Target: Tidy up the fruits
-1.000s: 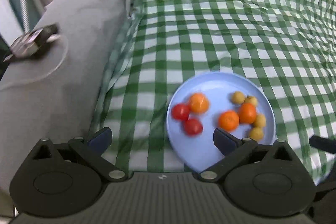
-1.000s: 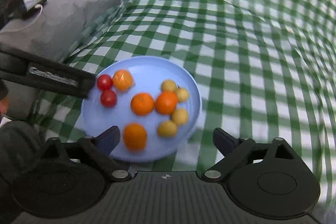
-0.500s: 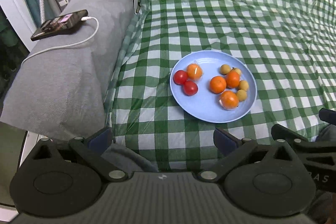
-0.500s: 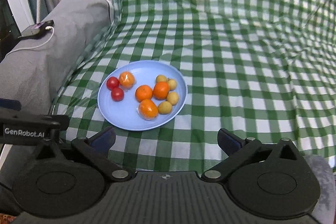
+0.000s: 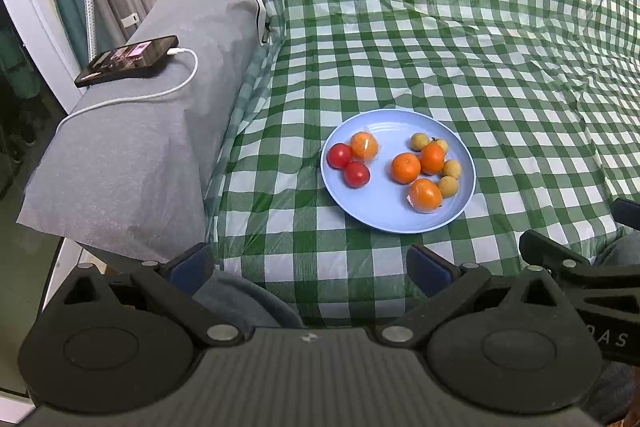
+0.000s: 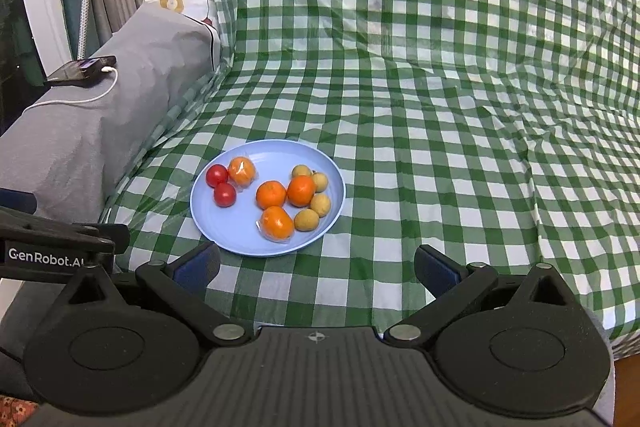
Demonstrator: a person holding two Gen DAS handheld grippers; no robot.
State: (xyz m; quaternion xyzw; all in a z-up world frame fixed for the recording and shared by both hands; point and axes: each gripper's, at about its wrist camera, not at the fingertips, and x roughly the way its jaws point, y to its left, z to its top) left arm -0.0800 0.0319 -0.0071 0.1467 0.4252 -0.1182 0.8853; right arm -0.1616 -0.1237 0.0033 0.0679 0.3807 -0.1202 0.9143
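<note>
Both my left hand-held gripper and right hand-held gripper hang released and empty, since every fruit sits grouped on the blue plate ahead of them, on the checked cover

Both grippers' jaws wide, empty.

The plate lies on the cloth, tomatoes left, oranges right.

A blue plate sits on the green checked cloth. It holds oranges, two tomatoes and small yellow fruits. The left gripper is wide apart and empty.
</note>
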